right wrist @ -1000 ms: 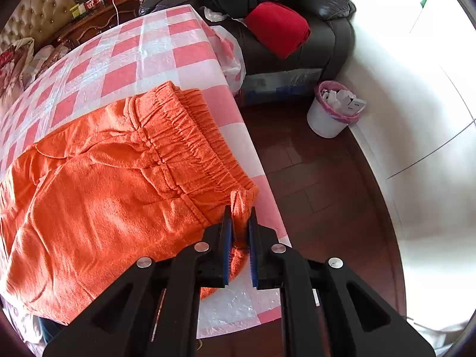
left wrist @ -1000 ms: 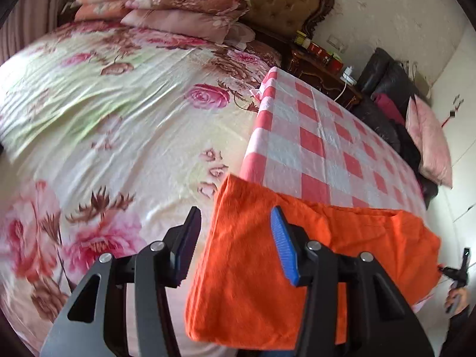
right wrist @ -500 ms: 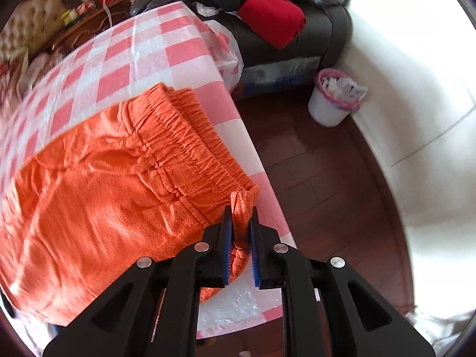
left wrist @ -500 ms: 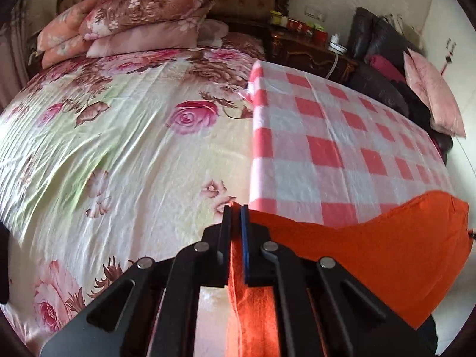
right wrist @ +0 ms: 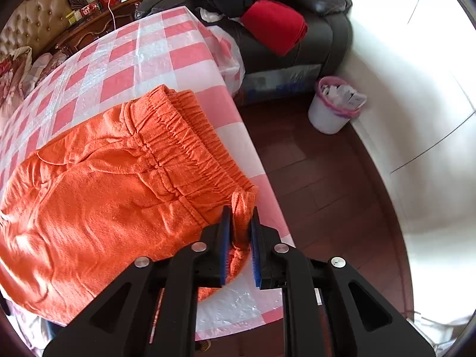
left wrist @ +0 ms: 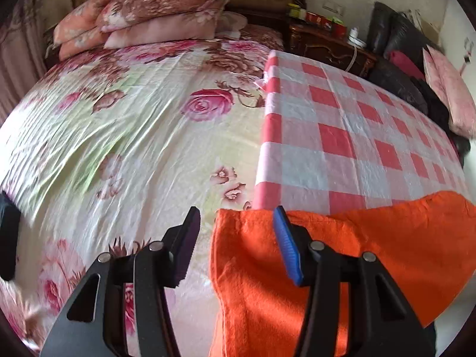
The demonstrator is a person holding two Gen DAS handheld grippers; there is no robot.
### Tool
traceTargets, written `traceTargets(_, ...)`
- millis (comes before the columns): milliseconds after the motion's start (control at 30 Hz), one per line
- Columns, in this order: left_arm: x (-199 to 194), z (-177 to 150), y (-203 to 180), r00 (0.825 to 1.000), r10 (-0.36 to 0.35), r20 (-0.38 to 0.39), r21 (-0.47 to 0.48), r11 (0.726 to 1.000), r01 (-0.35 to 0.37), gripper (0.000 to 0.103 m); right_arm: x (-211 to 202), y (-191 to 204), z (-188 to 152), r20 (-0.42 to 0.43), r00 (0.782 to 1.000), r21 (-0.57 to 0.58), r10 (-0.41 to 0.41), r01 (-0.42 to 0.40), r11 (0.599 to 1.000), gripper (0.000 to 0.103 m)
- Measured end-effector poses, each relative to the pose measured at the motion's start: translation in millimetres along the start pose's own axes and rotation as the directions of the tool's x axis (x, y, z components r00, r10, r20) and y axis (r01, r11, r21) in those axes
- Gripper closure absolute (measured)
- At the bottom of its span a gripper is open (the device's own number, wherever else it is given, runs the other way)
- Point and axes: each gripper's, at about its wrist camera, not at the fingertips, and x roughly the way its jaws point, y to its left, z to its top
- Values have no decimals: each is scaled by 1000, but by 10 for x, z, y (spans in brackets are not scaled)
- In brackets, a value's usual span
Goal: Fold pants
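The orange pants (left wrist: 386, 247) lie on a pink-and-white checked cloth (left wrist: 327, 136), folded, with one end hanging over the near edge. My left gripper (left wrist: 236, 211) hovers over the pants' left corner. Its jaws are opening: the corner sits between the pads, and neither pad presses on it. In the right wrist view the pants (right wrist: 113, 184) show their gathered elastic waistband (right wrist: 184, 136). My right gripper (right wrist: 241, 212) is shut on the near end of that waistband, close to the cloth's edge.
A floral bedspread (left wrist: 119, 136) spreads to the left, with stacked pillows (left wrist: 154, 15) by the headboard. A wooden nightstand (left wrist: 327, 41) stands behind. A dark sofa (right wrist: 312, 50) with a red cloth (right wrist: 276, 26) and a white bin (right wrist: 333, 110) stand on the wooden floor.
The left gripper stood open, closed on the pants' left corner half a second ago, and now stands open again over it. The right gripper keeps its hold on the waistband.
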Motion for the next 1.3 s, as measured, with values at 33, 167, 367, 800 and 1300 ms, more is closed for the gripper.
traceTargets(33,-76,-75,155,1000,-21,-6,-82,996,20,59,1,-3,-8,6,1000,-3,-7,7,1000,89)
traceTargets(167,-390,-640,484,992,-123,-2,-239,964,119,71,2,36,-41,53,995,-19,-85,86,996,83)
traceTargets(367,-356,-1217,352,986,-155,-61,-220,966,139,71,56,381,-70,120,942,-73,-313,322,944,83)
traceTargets(800,-547,-1458,328,994,-75,-74,-177,982,61,93,-898,825,56,359,904,-77,-233,278,958,31)
traceTargets(1300,-606,-743,-1844,954,-240,178,291,939,182,50,-10,3734,44,164,962,-643,220,-65,763,36)
